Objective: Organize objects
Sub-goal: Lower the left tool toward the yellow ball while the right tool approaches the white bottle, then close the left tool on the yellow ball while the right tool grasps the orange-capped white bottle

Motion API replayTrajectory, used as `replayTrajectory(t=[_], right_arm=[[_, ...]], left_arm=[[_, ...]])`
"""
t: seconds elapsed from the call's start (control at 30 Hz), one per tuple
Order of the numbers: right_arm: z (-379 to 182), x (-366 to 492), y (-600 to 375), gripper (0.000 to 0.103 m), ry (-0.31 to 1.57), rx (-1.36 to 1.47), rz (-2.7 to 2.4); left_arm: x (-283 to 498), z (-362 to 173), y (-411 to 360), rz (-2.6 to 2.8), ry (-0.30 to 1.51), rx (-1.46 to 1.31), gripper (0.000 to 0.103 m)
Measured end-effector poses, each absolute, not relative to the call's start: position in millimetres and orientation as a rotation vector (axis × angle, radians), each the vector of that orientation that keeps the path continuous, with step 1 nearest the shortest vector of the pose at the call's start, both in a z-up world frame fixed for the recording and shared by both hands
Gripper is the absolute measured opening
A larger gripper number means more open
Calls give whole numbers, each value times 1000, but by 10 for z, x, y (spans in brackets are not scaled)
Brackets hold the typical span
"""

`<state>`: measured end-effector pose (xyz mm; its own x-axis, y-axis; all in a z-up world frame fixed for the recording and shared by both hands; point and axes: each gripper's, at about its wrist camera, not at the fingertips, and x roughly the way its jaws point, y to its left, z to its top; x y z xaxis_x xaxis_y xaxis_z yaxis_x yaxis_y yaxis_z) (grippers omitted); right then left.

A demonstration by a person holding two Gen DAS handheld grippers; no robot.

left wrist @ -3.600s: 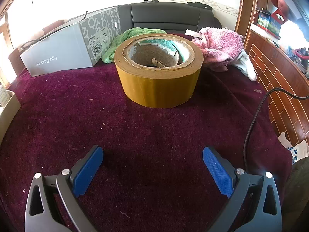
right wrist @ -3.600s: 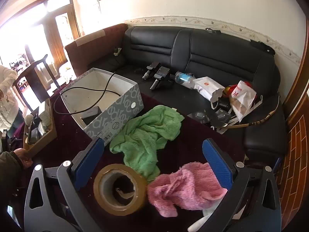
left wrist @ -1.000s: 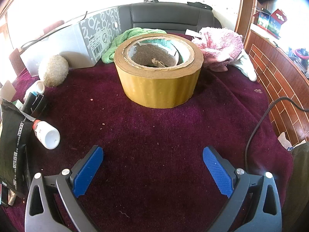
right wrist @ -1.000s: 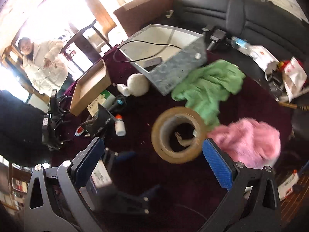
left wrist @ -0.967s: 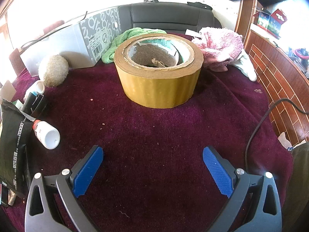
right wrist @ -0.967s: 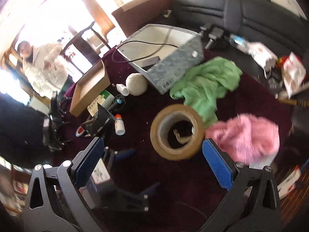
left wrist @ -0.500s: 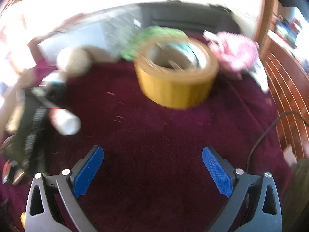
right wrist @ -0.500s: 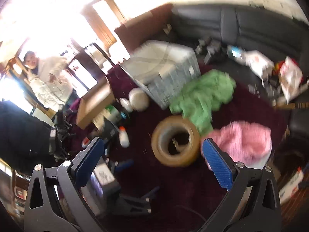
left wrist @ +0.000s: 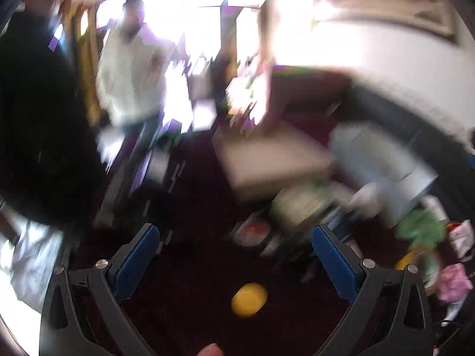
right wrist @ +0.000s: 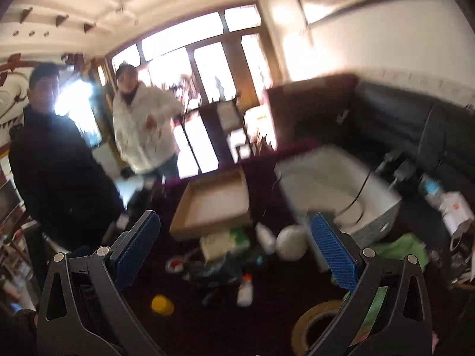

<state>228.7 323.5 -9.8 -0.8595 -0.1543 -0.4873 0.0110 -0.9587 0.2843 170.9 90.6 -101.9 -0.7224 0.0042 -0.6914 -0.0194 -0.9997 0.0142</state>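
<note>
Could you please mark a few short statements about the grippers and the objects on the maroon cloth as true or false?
1. Both grippers, left and right, are open and hold nothing. True.
2. The small yellow object lies inside the shallow cardboard tray. False: it lies on the maroon cloth, apart from the tray.
3. The tape roll lies flat on the cloth. True.
4. The right gripper grips the small white bottle. False: the bottle lies on the cloth, untouched.
</note>
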Motion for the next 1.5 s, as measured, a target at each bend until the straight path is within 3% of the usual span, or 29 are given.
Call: replayTrajectory(t=[0.13, 0.3, 0.53, 0.73, 0.87, 1.1, 1.3, 1.33, 1.4, 1.47, 1.5], right_arm=[[-801, 1966, 2954, 103, -351, 1117, -2760], [-1564, 1896, 2883, 103, -209, 1358, -2626], [-1851, 1724, 3213, 103, -236, 1421, -2634], [-1946, 1518, 3118, 99, -167, 1454, -2615], [-1987, 1445, 2956, 96, -110, 1430, -2577], [-2203, 1286, 2809, 78, -82, 1508, -2531], [-2241, 1220, 2792, 62, -48, 1510, -2557], [-2237, 1215, 2786, 59, -33, 1514, -2562], [-2229, 1218, 2780, 42, -2, 1521, -2566], [-2220, 1236, 2792, 26, 32, 1528, -2571], [-2214, 1253, 2818, 26, 34, 1532, -2566]], left_arm=[[1629, -1565, 624, 2825, -194, -1492, 102], [1781, -1732, 587, 2856, -211, -1474, 103], [1758, -2092, 844, 2732, -174, -1562, 101], [1647, -2352, 1127, 2635, -79, -1587, 85], [1607, -2397, 1200, 2630, -45, -1577, 83], [1506, -2508, 1186, 2588, -49, -1615, 73], [1553, -2455, 1125, 2599, -51, -1608, 56], [1575, -2434, 1115, 2606, -48, -1605, 49], [1630, -2409, 1081, 2613, -71, -1586, 40], [1692, -2373, 1056, 2617, -95, -1574, 40], [1719, -2356, 1051, 2617, -93, -1573, 39]])
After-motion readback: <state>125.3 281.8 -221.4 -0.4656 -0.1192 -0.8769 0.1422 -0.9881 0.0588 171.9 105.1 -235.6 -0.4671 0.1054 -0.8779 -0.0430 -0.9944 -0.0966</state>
